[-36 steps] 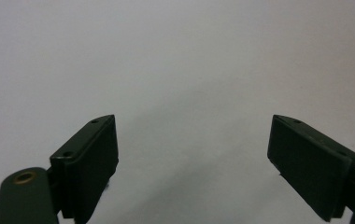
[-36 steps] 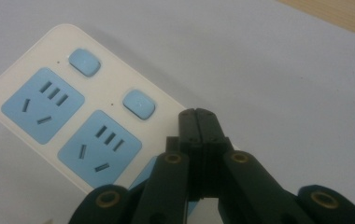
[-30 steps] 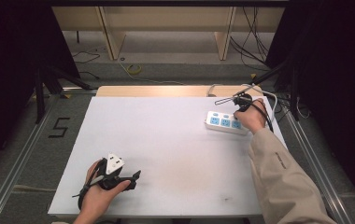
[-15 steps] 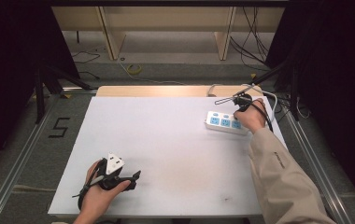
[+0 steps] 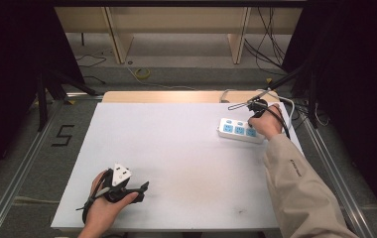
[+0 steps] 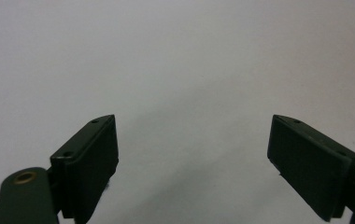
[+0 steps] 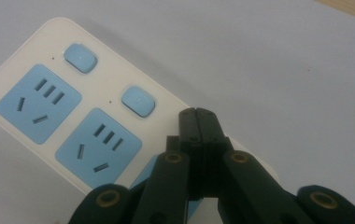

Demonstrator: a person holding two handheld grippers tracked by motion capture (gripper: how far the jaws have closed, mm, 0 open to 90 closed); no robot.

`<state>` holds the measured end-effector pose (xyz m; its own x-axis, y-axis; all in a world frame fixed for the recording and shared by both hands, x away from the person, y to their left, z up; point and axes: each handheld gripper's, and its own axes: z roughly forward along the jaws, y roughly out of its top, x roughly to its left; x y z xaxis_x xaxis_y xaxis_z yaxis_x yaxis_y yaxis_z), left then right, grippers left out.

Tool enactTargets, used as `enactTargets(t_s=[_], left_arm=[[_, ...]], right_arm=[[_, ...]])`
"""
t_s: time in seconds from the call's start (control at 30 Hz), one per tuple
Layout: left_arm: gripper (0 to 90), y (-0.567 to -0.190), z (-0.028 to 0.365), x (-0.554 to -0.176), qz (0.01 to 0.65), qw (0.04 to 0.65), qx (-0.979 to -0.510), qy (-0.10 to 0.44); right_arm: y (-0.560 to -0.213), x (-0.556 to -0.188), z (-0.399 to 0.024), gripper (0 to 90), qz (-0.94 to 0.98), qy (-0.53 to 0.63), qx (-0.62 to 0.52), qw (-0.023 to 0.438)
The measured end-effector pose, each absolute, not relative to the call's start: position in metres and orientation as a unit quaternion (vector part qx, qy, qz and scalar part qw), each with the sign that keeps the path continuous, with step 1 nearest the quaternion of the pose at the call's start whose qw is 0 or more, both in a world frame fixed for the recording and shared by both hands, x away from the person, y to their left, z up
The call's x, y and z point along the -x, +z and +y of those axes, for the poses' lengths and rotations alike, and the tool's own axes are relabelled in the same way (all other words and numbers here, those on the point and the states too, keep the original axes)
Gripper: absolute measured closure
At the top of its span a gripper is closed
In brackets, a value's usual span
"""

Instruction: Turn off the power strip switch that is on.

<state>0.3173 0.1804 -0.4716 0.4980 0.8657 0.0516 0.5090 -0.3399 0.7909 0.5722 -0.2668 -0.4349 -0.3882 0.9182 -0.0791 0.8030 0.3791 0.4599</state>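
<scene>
Right gripper view: your right gripper (image 7: 198,112), jaws pressed together, is pressing the strip's (image 7: 35,60) third switch; two switches (image 7: 138,100) are remaining untouched.

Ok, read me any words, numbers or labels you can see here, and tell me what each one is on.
"5": black figure on the grey floor, left of the table.
Small dark mark on the person's sleeve: too small to read.
Power strip: no readable lettering on its sockets or buttons.
</scene>
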Motion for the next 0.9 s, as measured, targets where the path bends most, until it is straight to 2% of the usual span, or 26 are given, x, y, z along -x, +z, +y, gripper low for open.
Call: enactTargets(t_s=[0.67, 0.9], left_arm=[[16.0, -0.4719, 0.1807, -0.3172, 0.442, 0.371, -0.78, 0.242], [16.0, -0.4717, 0.1813, -0.3176, 0.441, 0.371, -0.781, 0.242]], right_arm=[[-0.4351, -0.5738, -0.2675, 90.0, 0.811, 0.178, -0.537, 0.152], [-0.4356, -0.5716, -0.2663, 90.0, 0.816, 0.175, -0.526, 0.165]])
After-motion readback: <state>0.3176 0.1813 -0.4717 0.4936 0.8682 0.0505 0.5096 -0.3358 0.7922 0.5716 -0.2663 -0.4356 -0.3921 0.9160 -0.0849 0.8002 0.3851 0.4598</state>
